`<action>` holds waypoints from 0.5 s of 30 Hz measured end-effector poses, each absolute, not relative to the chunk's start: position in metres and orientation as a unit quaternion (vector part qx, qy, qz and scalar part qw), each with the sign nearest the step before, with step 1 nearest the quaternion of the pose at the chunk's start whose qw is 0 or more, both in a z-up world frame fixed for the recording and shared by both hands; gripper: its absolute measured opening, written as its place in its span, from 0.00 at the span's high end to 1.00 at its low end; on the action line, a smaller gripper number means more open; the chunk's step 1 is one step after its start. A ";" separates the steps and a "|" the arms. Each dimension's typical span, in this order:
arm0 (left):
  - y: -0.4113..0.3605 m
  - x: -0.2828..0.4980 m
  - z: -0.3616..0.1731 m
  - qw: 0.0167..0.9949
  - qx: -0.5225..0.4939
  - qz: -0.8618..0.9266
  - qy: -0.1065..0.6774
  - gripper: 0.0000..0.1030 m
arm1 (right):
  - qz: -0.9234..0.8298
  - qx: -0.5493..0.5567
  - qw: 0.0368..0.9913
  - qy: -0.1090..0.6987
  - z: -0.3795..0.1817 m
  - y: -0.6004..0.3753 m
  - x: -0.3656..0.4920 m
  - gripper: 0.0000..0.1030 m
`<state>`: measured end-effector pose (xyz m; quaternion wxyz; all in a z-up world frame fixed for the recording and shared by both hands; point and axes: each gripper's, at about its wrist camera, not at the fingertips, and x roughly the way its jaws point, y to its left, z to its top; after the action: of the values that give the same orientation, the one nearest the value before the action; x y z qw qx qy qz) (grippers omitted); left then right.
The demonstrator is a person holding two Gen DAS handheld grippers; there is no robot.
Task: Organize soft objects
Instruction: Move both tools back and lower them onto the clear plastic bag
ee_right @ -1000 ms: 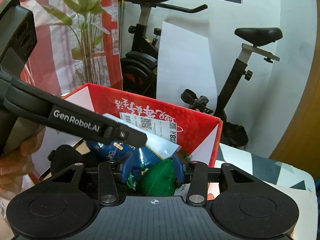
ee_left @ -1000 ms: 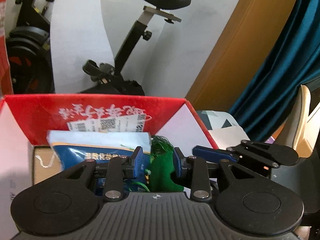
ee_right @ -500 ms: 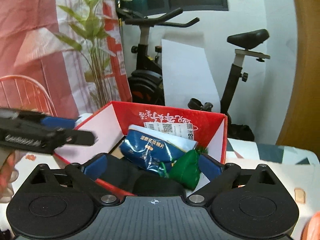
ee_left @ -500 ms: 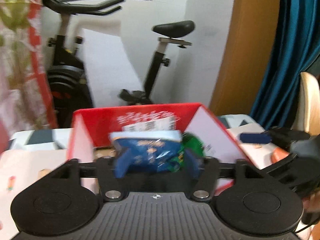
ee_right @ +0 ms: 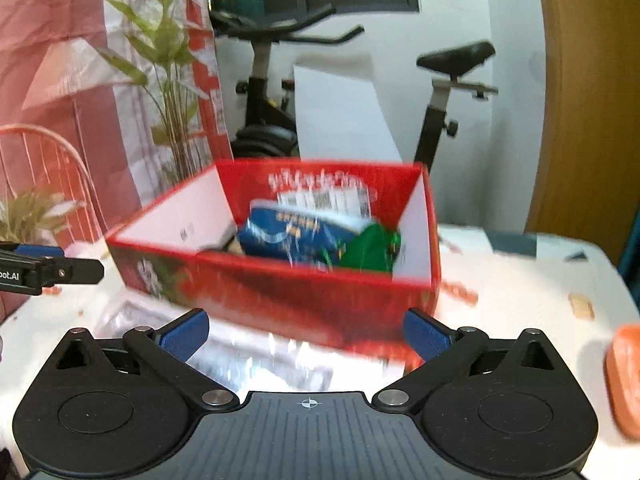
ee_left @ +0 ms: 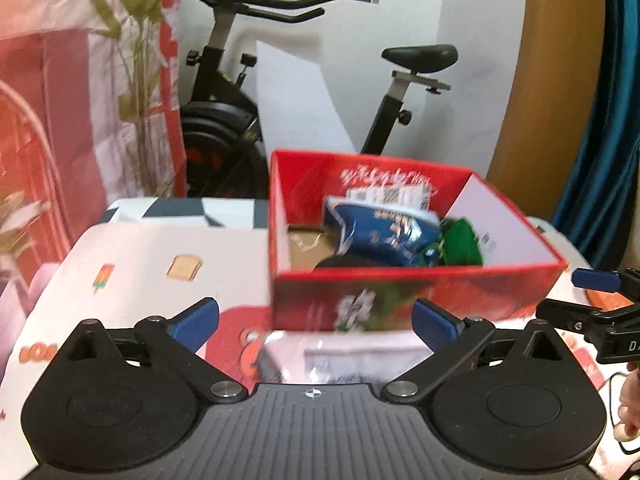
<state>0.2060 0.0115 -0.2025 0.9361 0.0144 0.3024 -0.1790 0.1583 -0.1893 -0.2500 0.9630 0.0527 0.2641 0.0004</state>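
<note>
A red cardboard box [ee_left: 416,292] [ee_right: 280,292] stands on the table. Inside lie a blue snack bag [ee_left: 380,232] [ee_right: 288,236], a green soft pouch [ee_left: 462,242] [ee_right: 370,248] and a dark object [ee_left: 344,262]. My left gripper [ee_left: 314,322] is open and empty, a short way in front of the box. My right gripper [ee_right: 304,334] is open and empty, also in front of the box. A clear plastic-wrapped packet [ee_left: 344,356] [ee_right: 256,356] lies on the table between each gripper and the box. Each gripper shows at the edge of the other's view.
The table has a white cloth with food prints [ee_left: 160,264]. An orange object [ee_right: 624,376] lies at the right. An exercise bike [ee_left: 240,92] and a white board stand behind the table. A plant and red curtain are at the left, a blue curtain at the right.
Both grippers were narrowly closed over the box contents, around the green pouch. They have opened wide and pulled back from the box, leaving the bag and pouch inside.
</note>
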 end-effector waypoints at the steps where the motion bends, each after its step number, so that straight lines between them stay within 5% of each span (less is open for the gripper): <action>1: 0.015 0.202 -0.207 0.936 0.016 -0.176 0.303 0.00 | 0.001 0.056 0.961 0.271 -0.256 -0.189 0.156 0.00; 15: 0.018 0.180 -0.260 0.925 0.007 -0.184 0.333 0.07 | -0.002 0.073 0.941 0.332 -0.311 -0.176 0.148 0.01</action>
<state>0.1798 0.0177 -0.2604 0.9247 0.0075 0.3330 -0.1841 0.1478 -0.1755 -0.3114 0.9405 0.0731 0.3317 -0.0019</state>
